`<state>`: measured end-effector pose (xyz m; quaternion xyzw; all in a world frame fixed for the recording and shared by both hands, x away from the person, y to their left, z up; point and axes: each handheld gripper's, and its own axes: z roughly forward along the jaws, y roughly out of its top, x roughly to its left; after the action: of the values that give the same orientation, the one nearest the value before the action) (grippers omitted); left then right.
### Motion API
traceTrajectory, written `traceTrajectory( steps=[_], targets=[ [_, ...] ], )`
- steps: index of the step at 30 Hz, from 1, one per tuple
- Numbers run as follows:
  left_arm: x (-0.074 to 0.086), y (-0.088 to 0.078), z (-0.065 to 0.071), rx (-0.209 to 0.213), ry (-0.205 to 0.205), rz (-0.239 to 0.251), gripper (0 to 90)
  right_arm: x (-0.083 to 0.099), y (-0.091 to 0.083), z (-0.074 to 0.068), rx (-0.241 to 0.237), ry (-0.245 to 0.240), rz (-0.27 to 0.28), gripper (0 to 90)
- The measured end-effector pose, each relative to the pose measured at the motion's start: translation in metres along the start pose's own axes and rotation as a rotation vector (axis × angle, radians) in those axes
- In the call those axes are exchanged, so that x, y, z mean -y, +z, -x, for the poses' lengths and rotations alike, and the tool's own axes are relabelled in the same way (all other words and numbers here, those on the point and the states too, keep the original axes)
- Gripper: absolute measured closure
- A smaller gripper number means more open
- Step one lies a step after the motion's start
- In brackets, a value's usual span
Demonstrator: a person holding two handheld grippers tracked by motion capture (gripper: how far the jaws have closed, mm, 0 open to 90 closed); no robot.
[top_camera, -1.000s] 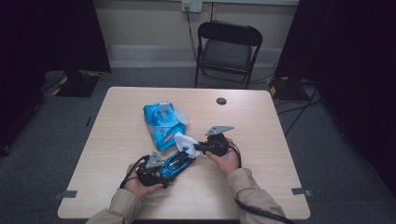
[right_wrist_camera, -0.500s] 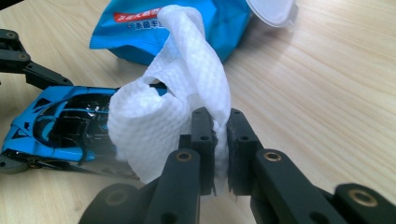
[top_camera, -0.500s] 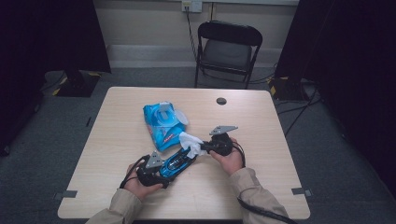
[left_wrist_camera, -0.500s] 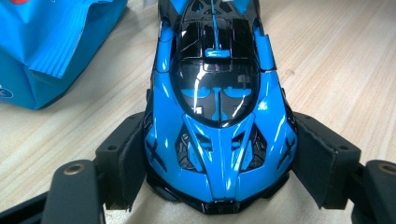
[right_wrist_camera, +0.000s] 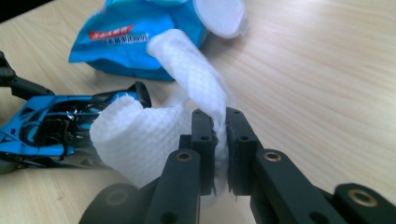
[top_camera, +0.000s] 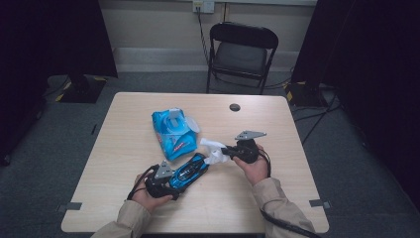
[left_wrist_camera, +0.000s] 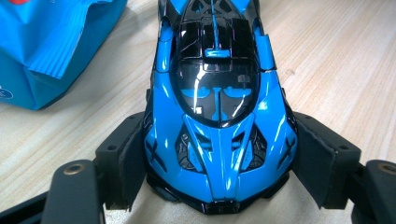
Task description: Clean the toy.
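My left claw hugs the blue toy car on both sides, pads pressed to its front end. The car sits on the wooden table, near my edge. My right claw is pinched tight on a white wet wipe. The wipe hangs in a soft fold, touching the back end of the car. The blue pack of wipes lies just past the car, lid open.
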<state>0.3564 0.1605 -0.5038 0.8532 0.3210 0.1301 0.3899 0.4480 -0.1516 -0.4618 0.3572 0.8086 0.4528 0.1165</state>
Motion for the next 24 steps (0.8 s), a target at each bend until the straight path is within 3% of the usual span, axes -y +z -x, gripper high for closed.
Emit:
traceTrajectory(
  steps=[6,13,17,24],
  targets=[
    [0.000,0.000,0.000,0.000,0.001,0.000,25.5,-0.014,-0.005,-0.011,-0.042,0.000,0.063,84.0],
    [0.000,0.000,0.000,0.000,0.000,0.001,25.5,-0.027,0.008,-0.049,-0.147,-0.050,0.085,84.0],
    [0.000,0.000,0.000,0.000,0.000,0.000,25.5,-0.028,0.019,-0.072,-0.212,-0.068,0.081,84.0],
    [0.000,0.000,0.000,0.000,0.001,0.001,25.5,-0.010,0.043,-0.104,-0.309,-0.095,0.003,84.0]
  ],
)
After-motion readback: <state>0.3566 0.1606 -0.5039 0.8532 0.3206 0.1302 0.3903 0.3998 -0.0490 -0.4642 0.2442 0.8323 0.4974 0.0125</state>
